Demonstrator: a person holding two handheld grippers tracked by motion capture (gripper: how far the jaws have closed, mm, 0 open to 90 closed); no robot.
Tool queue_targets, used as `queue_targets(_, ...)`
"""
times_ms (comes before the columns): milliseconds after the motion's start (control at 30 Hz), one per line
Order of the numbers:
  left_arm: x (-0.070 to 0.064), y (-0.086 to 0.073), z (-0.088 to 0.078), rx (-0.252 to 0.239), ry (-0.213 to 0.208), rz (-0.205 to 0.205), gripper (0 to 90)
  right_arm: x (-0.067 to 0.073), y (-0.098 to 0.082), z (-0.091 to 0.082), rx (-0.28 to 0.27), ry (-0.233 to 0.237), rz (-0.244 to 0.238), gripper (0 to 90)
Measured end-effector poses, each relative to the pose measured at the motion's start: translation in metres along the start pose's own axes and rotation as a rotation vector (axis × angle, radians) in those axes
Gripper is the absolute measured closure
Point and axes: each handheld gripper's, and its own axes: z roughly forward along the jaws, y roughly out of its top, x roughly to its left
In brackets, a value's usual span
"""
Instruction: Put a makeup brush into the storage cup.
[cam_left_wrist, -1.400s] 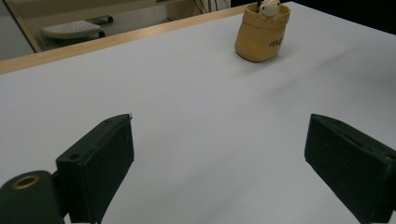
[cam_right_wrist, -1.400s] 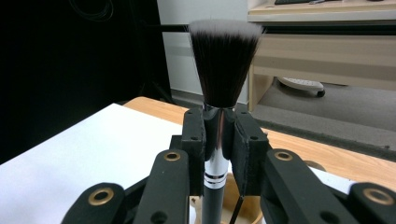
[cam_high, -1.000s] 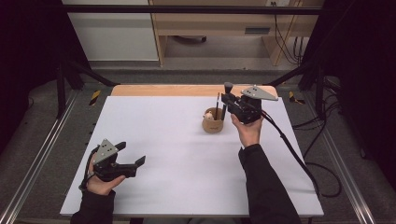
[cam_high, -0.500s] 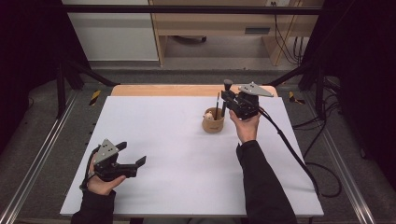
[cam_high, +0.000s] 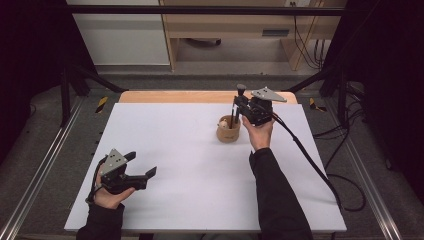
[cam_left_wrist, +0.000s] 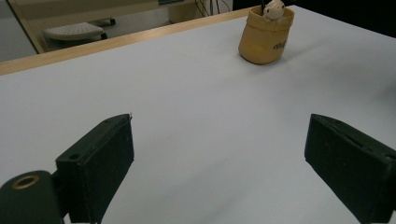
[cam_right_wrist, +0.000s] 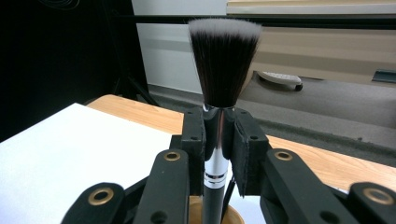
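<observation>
Nearest to us, our left gripper rests low over the white table with its jaws spread wide and nothing between them, so from this side we see little danger. Farther away, our right gripper is pinching a makeup brush by its shiny metal neck, the handle pointing down and the bristles up, just above the small tan cup that stands near the far edge of the table. The lower end of the handle seems to be at the mouth of the cup, where a small pale figure and a thin dark stick already take some room. We think the handle could catch on the rim or on these things if it goes down a bit tilted, and the light cup could then tip or slide. The smooth metal could also slip in the jaws
</observation>
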Motion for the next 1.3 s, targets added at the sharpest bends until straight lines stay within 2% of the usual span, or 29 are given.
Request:
queue_targets(400, 0.002, 0.0, 0.0, -0.003, 0.002, 0.002, 7.7, -0.001, -0.008, 0.013, 0.013, -0.002, 0.004, 77.2)
queue_targets(867, 0.003, -0.001, -0.001, -0.006, 0.006, -0.002, 7.9, 0.001, -0.023, 0.03, 0.065, -0.013, 0.002, 77.2)
queue_targets(1300, 0.006, -0.002, -0.001, -0.009, 0.014, -0.006, 8.4, 0.0, -0.034, 0.034, 0.1, -0.013, 0.015, 77.2)
